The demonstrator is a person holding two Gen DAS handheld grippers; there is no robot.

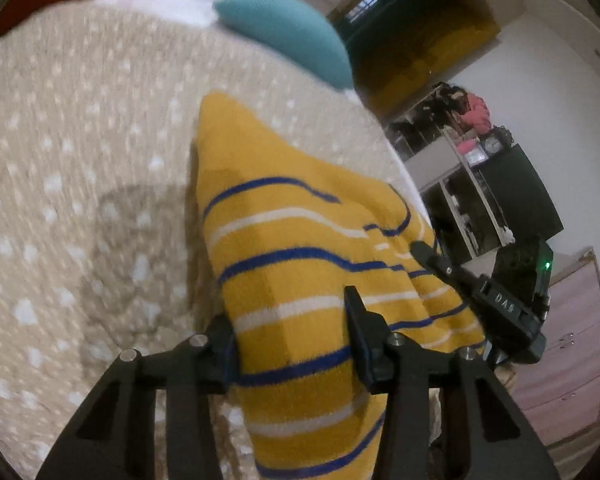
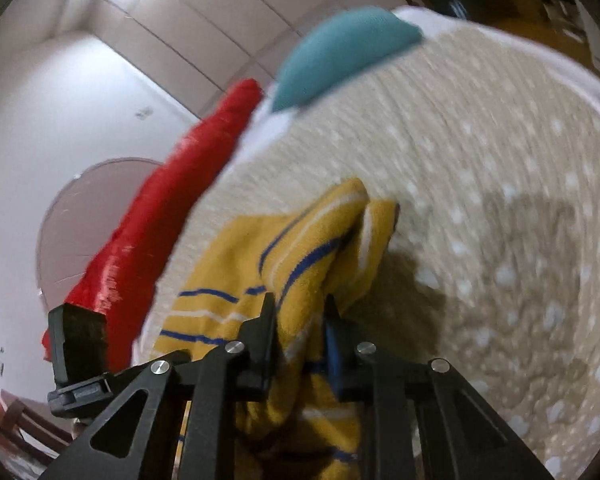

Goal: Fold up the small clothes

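A small yellow garment (image 1: 296, 256) with blue and white stripes is held between both grippers above a beige bedspread with white dots (image 1: 80, 160). My left gripper (image 1: 290, 320) is shut on one edge of the garment. My right gripper (image 2: 300, 312) is shut on a bunched edge of the same garment (image 2: 300, 256). The right gripper also shows at the right of the left wrist view (image 1: 456, 276), gripping the cloth. The left gripper shows at the lower left of the right wrist view (image 2: 76, 344). The cloth hangs stretched between them.
A teal folded cloth (image 1: 288, 28) lies on the bed's far side, also in the right wrist view (image 2: 340, 52). A red cloth (image 2: 172, 216) lies along the bed edge. Shelves and a dark cabinet (image 1: 480, 192) stand beyond the bed.
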